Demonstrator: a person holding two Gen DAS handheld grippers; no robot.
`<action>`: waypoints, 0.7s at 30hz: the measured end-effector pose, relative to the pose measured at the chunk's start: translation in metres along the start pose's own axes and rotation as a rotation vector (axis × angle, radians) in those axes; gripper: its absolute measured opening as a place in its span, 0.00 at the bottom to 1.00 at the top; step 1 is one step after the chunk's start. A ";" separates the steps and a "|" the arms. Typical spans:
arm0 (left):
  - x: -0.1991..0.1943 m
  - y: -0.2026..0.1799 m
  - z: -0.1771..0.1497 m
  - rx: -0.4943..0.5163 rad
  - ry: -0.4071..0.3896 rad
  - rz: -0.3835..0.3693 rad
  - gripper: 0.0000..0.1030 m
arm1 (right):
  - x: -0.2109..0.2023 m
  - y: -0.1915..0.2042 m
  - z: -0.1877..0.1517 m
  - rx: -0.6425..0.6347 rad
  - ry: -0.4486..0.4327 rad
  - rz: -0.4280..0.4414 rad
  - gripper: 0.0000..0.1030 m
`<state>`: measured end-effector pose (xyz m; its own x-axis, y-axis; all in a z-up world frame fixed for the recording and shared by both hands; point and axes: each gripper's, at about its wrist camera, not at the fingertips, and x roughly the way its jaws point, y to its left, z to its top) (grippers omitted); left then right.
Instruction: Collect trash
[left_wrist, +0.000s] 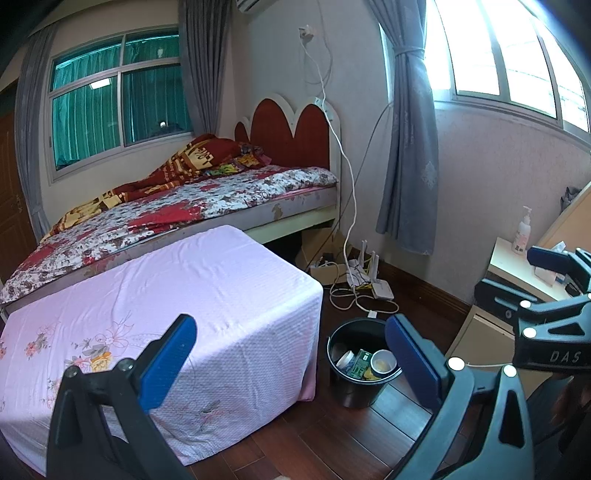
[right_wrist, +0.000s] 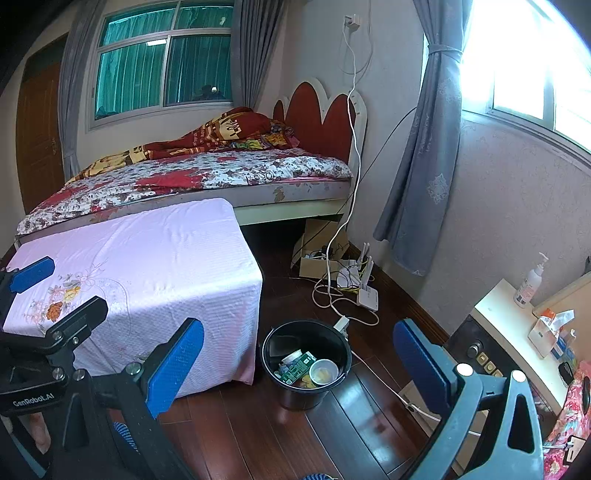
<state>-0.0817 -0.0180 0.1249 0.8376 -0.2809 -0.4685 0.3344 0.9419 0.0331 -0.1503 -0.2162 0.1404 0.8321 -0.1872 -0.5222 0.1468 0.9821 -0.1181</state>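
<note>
Trash bucket (right_wrist: 306, 363) on floor, lower centre, ahead between spread, empty jaws; right gripper (right_wrist: 295, 373) nearer.

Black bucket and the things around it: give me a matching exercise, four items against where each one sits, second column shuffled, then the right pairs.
Items
1. paper cup
2. pump bottle
3. white router
4. red patterned blanket

Places
A. on the floor among cables by the wall
B. bunched on the bed near the headboard
C. inside the black bucket, beside a green carton
D. standing on the pale cabinet top at the right

Pairs: 1-C, 2-D, 3-A, 4-B
</note>
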 end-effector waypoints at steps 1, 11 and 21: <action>0.000 0.000 0.000 -0.001 0.000 0.001 0.99 | 0.000 0.001 0.000 0.000 0.000 0.001 1.00; 0.001 0.000 0.000 0.000 0.001 0.000 0.99 | -0.001 0.001 0.000 0.000 -0.001 -0.002 1.00; 0.002 -0.002 0.000 -0.008 -0.003 -0.014 0.99 | -0.001 0.001 -0.001 0.001 0.000 -0.003 1.00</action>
<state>-0.0802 -0.0202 0.1240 0.8342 -0.2948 -0.4660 0.3429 0.9392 0.0198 -0.1510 -0.2152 0.1401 0.8315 -0.1900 -0.5220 0.1498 0.9816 -0.1188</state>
